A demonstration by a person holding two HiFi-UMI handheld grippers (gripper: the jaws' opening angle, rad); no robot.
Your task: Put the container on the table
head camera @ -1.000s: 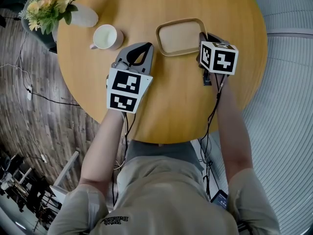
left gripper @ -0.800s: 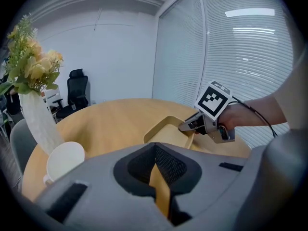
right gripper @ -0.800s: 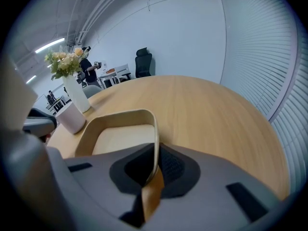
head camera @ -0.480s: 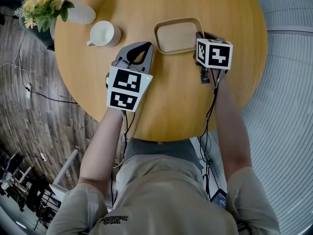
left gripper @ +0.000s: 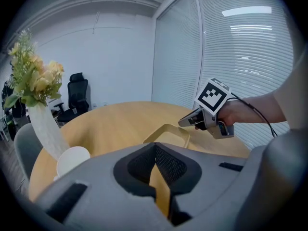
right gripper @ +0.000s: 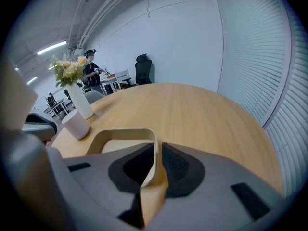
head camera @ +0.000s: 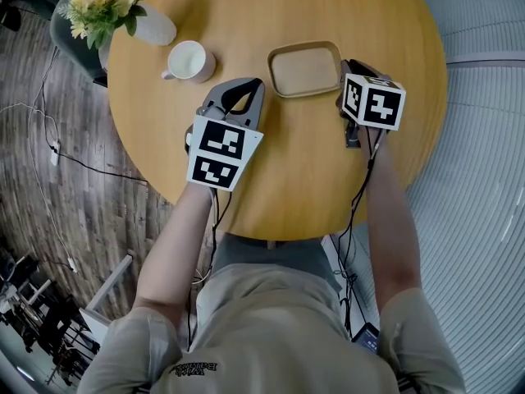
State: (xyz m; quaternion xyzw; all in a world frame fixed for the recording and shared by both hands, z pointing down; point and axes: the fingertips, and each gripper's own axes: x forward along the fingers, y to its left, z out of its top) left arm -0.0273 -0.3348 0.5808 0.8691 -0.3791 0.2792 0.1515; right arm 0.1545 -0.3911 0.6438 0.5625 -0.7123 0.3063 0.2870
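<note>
The container is a shallow light-wood tray [head camera: 305, 71] with rounded corners, at the middle of the round wooden table [head camera: 328, 171]. My right gripper [head camera: 344, 66] is at its right rim. In the right gripper view the tray's rim [right gripper: 153, 150] runs between the jaws, which are shut on it. Whether the tray's base touches the table I cannot tell. My left gripper [head camera: 248, 84] hovers left of the tray, shut and holding nothing. In the left gripper view the tray [left gripper: 168, 133] lies ahead, with the right gripper [left gripper: 185, 122] at its far end.
A white cup [head camera: 189, 61] stands left of the tray. Beyond it, near the table's edge, is a white vase of flowers [head camera: 123, 11]. Office chairs and a person stand far off across the room [right gripper: 91, 66].
The tray looks a little smaller and lower over the table than before, with my right gripper still on its rim. My left gripper has kept its place beside it.
</note>
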